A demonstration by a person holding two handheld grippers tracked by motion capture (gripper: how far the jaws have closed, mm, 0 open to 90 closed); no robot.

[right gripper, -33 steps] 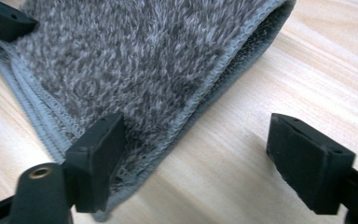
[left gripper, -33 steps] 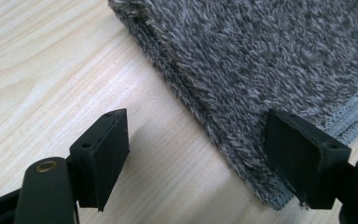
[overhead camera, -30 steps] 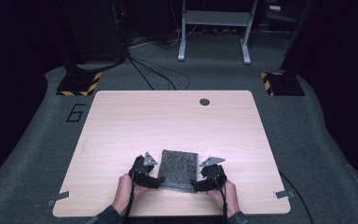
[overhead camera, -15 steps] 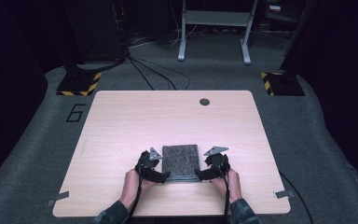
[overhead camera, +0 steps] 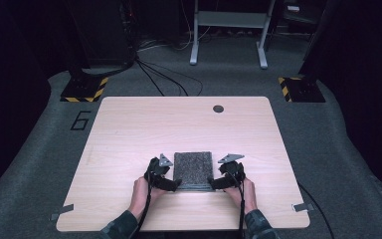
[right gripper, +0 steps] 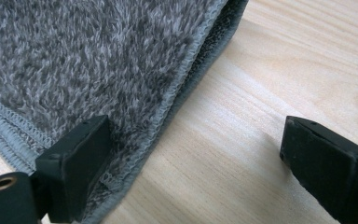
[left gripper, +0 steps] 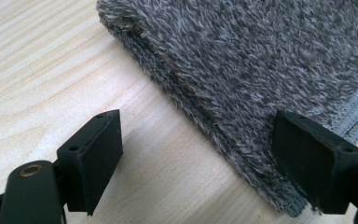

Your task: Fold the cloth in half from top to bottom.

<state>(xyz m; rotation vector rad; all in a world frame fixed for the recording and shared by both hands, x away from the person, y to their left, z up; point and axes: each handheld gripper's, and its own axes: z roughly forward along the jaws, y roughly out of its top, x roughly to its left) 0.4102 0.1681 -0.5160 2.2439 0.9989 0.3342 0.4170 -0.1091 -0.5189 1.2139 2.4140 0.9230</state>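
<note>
- Left black hand-held gripper (overhead camera: pixel 175 183) w/ two flat, blocky black jaws; small holes in jaw tops, brass-ringed hole at base.
- Right black hand-held gripper (overhead camera: pixel 212 183): same build.
- Grey three-cornered plate on top of each.
- Thin black cable trails from each.
- Dark patterned sleeves at wrists.

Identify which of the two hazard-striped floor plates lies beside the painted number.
The left striped plate; the number 6 is painted just below it, unlike the right plate.
</note>
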